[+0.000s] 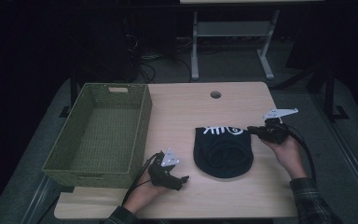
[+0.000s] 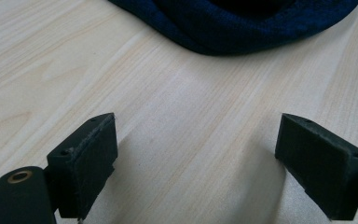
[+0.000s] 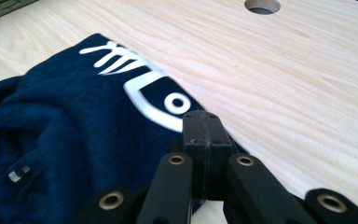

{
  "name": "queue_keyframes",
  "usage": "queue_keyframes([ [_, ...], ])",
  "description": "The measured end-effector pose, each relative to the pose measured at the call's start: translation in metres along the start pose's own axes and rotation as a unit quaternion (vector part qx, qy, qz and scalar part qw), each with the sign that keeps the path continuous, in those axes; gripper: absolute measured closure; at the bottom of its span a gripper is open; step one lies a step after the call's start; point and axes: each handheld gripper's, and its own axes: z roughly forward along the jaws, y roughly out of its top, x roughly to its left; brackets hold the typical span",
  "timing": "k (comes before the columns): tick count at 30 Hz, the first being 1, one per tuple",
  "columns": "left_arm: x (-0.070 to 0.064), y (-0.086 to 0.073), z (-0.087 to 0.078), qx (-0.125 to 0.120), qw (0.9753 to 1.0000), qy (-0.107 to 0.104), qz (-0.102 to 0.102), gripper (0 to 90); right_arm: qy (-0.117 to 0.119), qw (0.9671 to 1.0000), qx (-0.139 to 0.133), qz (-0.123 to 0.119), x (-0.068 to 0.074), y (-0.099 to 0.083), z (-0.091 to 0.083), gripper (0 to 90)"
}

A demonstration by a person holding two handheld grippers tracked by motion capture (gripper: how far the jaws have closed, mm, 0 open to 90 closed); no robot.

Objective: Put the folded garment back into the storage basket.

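Dark blue cloth (image 1: 223,151) w/ white print lies mid-table (image 1: 196,112), right of the basket (image 1: 100,133). R gripper (image 1: 251,131) jaws pressed together at its right edge, seemingly pinching the fabric. L gripper (image 1: 184,179) jaws wide apart on bare wood, cloth just ahead, not touching.

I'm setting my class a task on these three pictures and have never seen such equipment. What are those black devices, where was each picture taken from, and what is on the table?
A person holds a hand-held two-jaw gripper in each hand. The high view looks down on the wooden table; the other two views come from cameras riding on each gripper. On the table lie a dark blue cap with white print and a green woven basket. The left gripper hovers open, short of the cap. The right gripper has its jaws closed at the cap's edge, seemingly pinching it.
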Motion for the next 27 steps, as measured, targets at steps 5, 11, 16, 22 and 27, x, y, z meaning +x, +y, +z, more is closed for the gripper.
queue_keyframes([
  [5,0.000,-0.001,-0.001,-0.002,1.0000,-0.003,0.003,11.9,-0.007,0.9999,0.011,0.004,-0.009,0.004,0.016,90.0],
  [11,0.000,-0.001,-0.001,-0.002,1.0000,-0.003,0.003,11.9,-0.009,0.9998,0.017,0.004,-0.018,0.011,0.032,90.0],
  [16,0.000,-0.001,-0.001,-0.001,1.0000,-0.003,0.004,11.9,-0.010,0.9995,0.028,0.010,-0.025,0.008,0.041,90.0],
  [22,0.000,-0.001,-0.001,-0.001,1.0000,-0.003,0.004,11.9,-0.008,0.9985,0.049,0.021,-0.031,0.004,0.053,90.0],
  [27,0.000,-0.001,-0.001,0.000,1.0000,-0.003,0.005,11.9,-0.006,0.9981,0.057,0.021,-0.032,0.000,0.055,90.0],
])
